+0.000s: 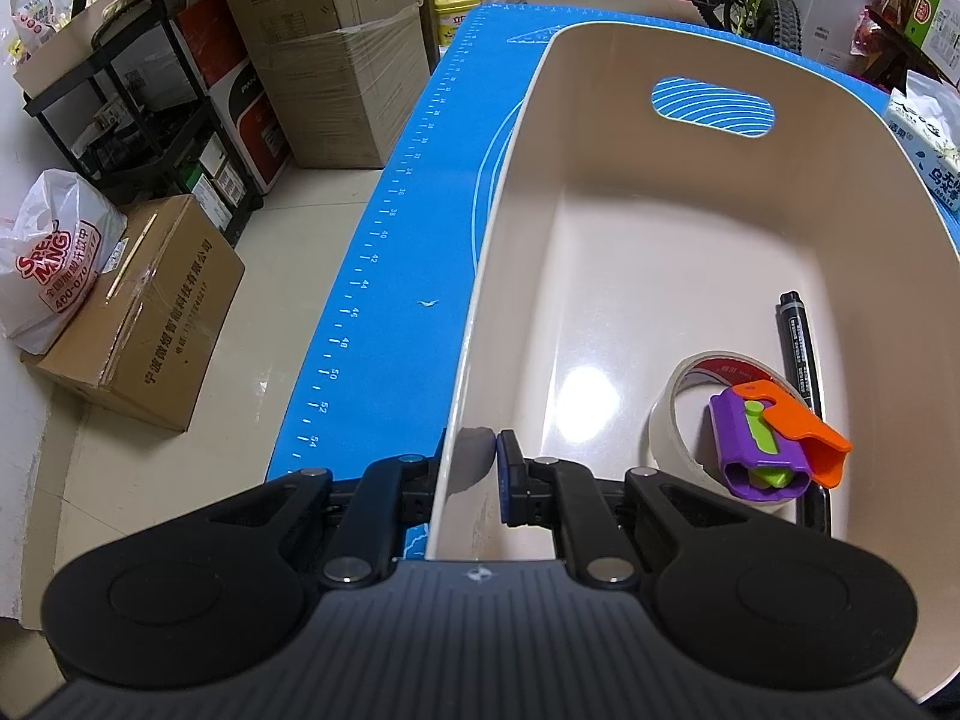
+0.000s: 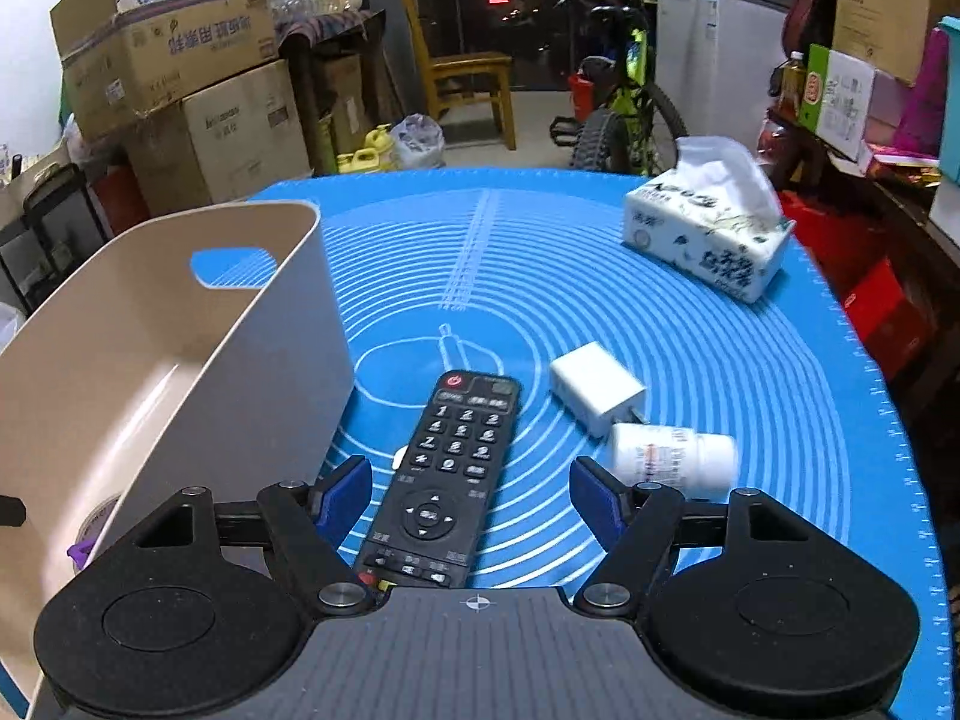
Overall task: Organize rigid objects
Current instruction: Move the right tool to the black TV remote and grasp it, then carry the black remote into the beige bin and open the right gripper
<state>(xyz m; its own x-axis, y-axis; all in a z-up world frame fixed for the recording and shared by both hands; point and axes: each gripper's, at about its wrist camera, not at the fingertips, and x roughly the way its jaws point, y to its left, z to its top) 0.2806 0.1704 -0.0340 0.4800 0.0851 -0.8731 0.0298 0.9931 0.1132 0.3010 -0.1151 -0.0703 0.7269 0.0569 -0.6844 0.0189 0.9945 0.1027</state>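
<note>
A beige plastic bin point(image 1: 510, 252) stands on the blue mat point(image 1: 390, 300). Inside it lie a tape roll point(image 1: 678, 414), a purple, green and orange toy point(image 1: 774, 438) and a black marker point(image 1: 798, 348). My left gripper point(image 1: 474, 468) is shut on the bin's near wall, one finger inside and one outside. In the right wrist view, the bin point(image 2: 270, 324) is at the left. My right gripper point(image 2: 471, 495) is open, its fingers on either side of a black remote control point(image 2: 447, 480) that lies on the mat. A white charger point(image 2: 594, 393) and a white pill bottle point(image 2: 672, 456) lie just right of the remote.
A tissue pack point(image 2: 708, 240) sits at the mat's far right. Cardboard boxes point(image 1: 138, 324), a black rack point(image 1: 138, 102) and bags stand on the floor left of the table. A bicycle point(image 2: 618, 96) and a wooden chair point(image 2: 462, 78) stand beyond the far edge.
</note>
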